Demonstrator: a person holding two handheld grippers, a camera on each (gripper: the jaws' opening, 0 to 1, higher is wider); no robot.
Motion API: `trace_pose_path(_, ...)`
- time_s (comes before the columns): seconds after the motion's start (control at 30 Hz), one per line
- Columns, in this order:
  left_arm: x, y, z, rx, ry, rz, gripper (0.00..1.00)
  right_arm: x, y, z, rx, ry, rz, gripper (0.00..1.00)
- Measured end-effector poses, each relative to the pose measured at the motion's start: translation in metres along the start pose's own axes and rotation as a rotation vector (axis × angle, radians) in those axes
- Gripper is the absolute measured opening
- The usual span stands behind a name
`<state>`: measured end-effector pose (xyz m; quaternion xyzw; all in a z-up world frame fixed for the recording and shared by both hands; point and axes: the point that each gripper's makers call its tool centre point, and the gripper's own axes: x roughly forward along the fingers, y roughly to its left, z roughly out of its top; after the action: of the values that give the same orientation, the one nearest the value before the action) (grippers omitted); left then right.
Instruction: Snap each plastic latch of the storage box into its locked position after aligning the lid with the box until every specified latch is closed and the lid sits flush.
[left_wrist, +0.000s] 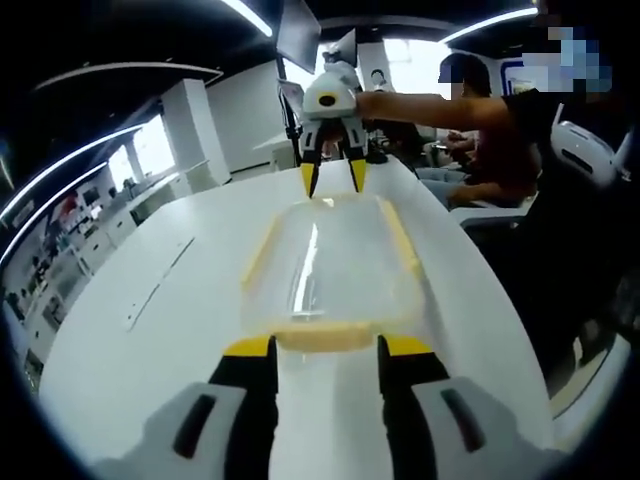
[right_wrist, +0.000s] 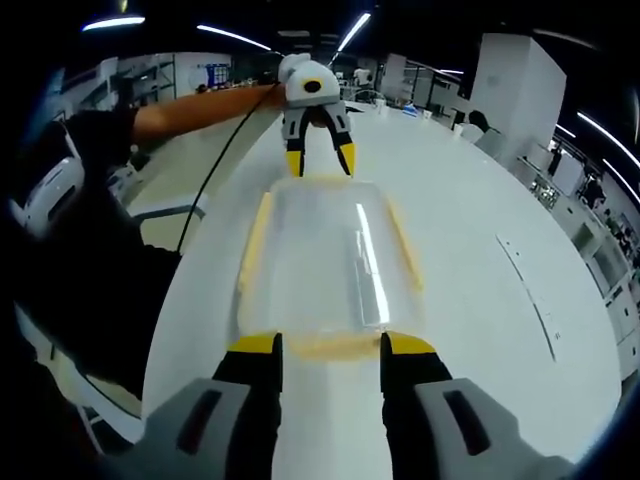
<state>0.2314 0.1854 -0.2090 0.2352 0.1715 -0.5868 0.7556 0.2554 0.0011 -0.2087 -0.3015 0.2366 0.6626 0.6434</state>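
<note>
A clear plastic storage box (left_wrist: 330, 262) (right_wrist: 322, 258) with its lid on lies lengthwise on the white table (left_wrist: 150, 340) (right_wrist: 470, 250). Yellow latches run along its long sides (left_wrist: 262, 250) (right_wrist: 254, 240), and one sits at each short end. My left gripper (left_wrist: 327, 348) is open, its yellow-tipped jaws straddling the near end latch (left_wrist: 320, 340). My right gripper (right_wrist: 332, 346) is open too, at the opposite end latch (right_wrist: 330, 347). Each gripper appears in the other's view at the far end of the box, the right gripper (left_wrist: 332, 178) and the left gripper (right_wrist: 320, 160), jaws pointing down at the rim.
A person in a black top (left_wrist: 560, 200) stands at the table's edge, arm (left_wrist: 430, 108) reaching to the far gripper. A white chair (right_wrist: 45, 190) stands beside the table. A thin strip (left_wrist: 160, 285) (right_wrist: 530, 285) lies on the table to one side. A black cable (right_wrist: 215, 165) trails off.
</note>
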Motion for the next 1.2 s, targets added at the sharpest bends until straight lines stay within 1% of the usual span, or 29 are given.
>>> trace_pose_path(0.03, 0.003, -0.009, 0.001, 0.005, 0.0, 0.003, 0.38, 0.0, -0.001, 0.0, 0.0, 0.001, 0.0, 0.37)
trace_pose_path(0.13, 0.003, -0.009, 0.001, 0.007, -0.002, 0.007, 0.37, -0.002, -0.005, 0.0, 0.002, 0.001, -0.003, 0.37)
trace_pose_path(0.2, 0.0, 0.004, -0.002, 0.016, 0.002, 0.022, 0.36, -0.002, -0.005, 0.0, 0.007, 0.002, -0.007, 0.37)
trace_pose_path(0.23, 0.001, 0.007, -0.002, 0.019, 0.003, 0.024, 0.37, -0.002, -0.005, -0.001, 0.011, 0.003, -0.011, 0.37)
trace_pose_path(0.3, -0.001, 0.017, -0.003, 0.033, 0.011, 0.052, 0.41, -0.003, -0.007, 0.0, 0.02, -0.001, -0.025, 0.36)
trace_pose_path(0.4, -0.001, 0.024, -0.004, 0.031, 0.024, 0.058, 0.41, -0.002, -0.001, 0.0, 0.024, -0.009, -0.028, 0.37)
trace_pose_path(0.47, -0.002, 0.028, -0.005, 0.024, 0.028, 0.058, 0.4, -0.003, -0.002, 0.0, 0.027, -0.016, -0.024, 0.39)
trace_pose_path(0.5, -0.002, 0.025, -0.005, 0.015, 0.028, 0.05, 0.37, -0.004, -0.002, -0.001, 0.028, -0.019, -0.023, 0.39)
trace_pose_path(0.53, -0.001, 0.018, -0.006, 0.004, 0.028, 0.019, 0.32, -0.004, -0.002, -0.001, 0.03, -0.021, -0.023, 0.39)
trace_pose_path(0.57, 0.0, 0.014, -0.006, 0.001, 0.03, 0.021, 0.3, -0.005, -0.002, -0.001, 0.03, -0.021, -0.023, 0.39)
trace_pose_path(0.67, 0.0, 0.014, -0.006, 0.004, 0.025, 0.024, 0.3, -0.005, -0.001, -0.002, 0.028, -0.018, -0.023, 0.39)
trace_pose_path(0.83, -0.002, 0.006, -0.007, 0.006, 0.037, -0.01, 0.3, -0.006, -0.001, -0.003, 0.03, -0.007, -0.025, 0.39)
trace_pose_path(0.93, -0.003, 0.006, -0.007, 0.027, 0.043, -0.004, 0.31, -0.006, -0.002, -0.002, 0.028, -0.004, -0.026, 0.39)
trace_pose_path(1.03, -0.008, 0.011, -0.001, 0.03, 0.026, 0.008, 0.33, -0.005, 0.003, -0.002, 0.024, -0.001, -0.023, 0.39)
trace_pose_path(1.13, -0.01, 0.013, 0.002, 0.037, 0.026, 0.03, 0.39, -0.007, 0.005, -0.002, 0.02, 0.003, -0.028, 0.39)
trace_pose_path(1.2, -0.012, 0.013, 0.006, 0.034, 0.01, 0.047, 0.42, -0.01, 0.005, -0.001, 0.028, -0.005, -0.038, 0.4)
